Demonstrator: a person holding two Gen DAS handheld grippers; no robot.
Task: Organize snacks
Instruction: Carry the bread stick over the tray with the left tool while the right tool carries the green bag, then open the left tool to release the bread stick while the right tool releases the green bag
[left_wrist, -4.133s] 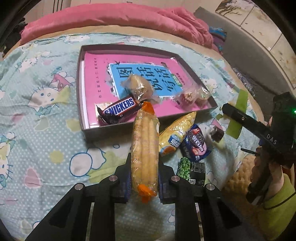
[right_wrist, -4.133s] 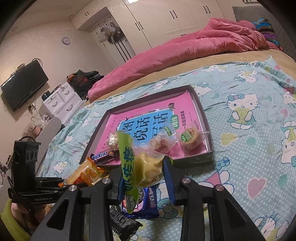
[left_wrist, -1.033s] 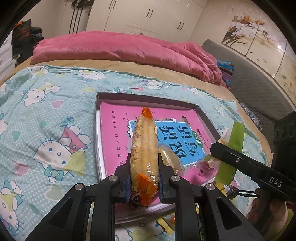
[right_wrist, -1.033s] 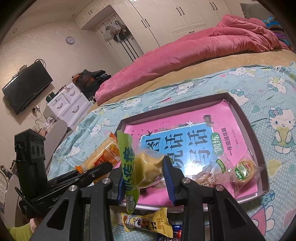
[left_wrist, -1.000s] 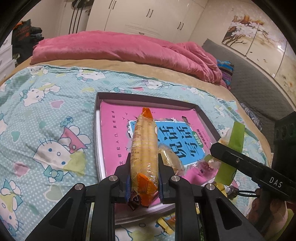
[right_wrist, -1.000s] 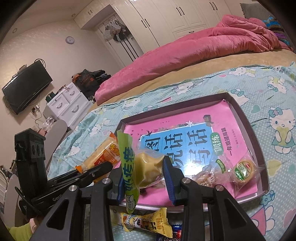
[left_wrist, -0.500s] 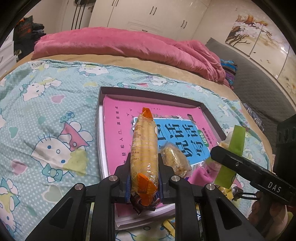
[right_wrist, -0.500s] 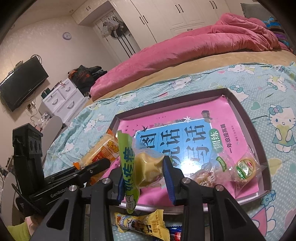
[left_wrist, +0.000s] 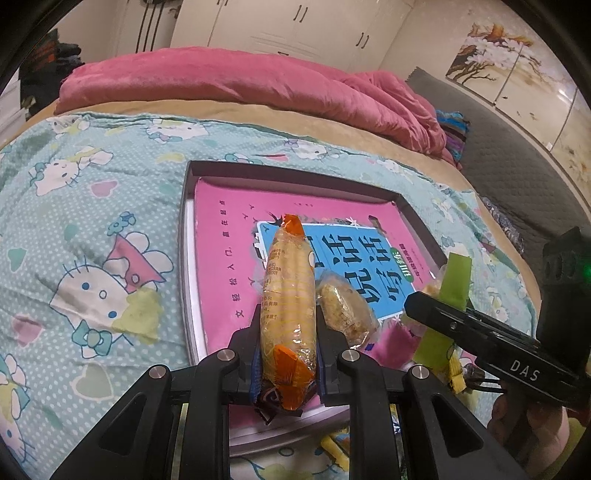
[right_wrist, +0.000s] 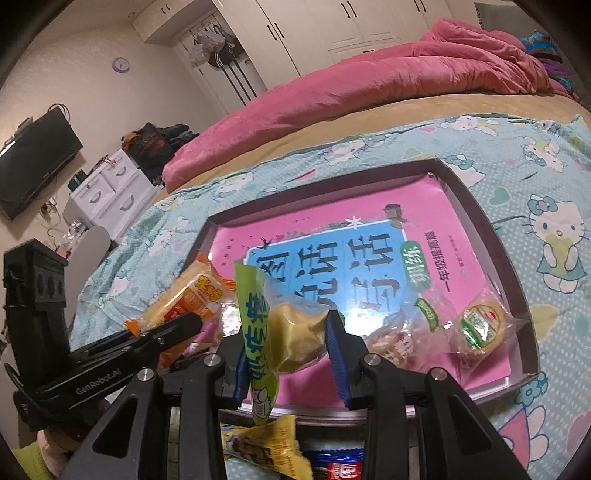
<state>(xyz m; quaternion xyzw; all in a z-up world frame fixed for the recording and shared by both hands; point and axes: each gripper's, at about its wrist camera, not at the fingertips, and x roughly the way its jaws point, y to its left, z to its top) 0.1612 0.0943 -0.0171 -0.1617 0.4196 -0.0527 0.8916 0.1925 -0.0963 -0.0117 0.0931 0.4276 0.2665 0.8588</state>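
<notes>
My left gripper is shut on a long yellow wafer pack with orange ends, held over the near left part of the dark tray. The tray has a pink and blue book as its floor. My right gripper is shut on a clear packet with a green strip and a yellow cake, also above the tray's near edge. In the right wrist view the left gripper shows at the left with the wafer pack.
Wrapped pastries lie in the tray: one beside the wafer pack, two at the near right corner. A yellow packet and a blue packet lie on the Hello Kitty sheet before the tray. A pink duvet lies behind.
Both grippers have edged slightly forward over the tray with their packs still clamped. Compared with four seconds ago, both have risen from the sheet and come over the tray.
</notes>
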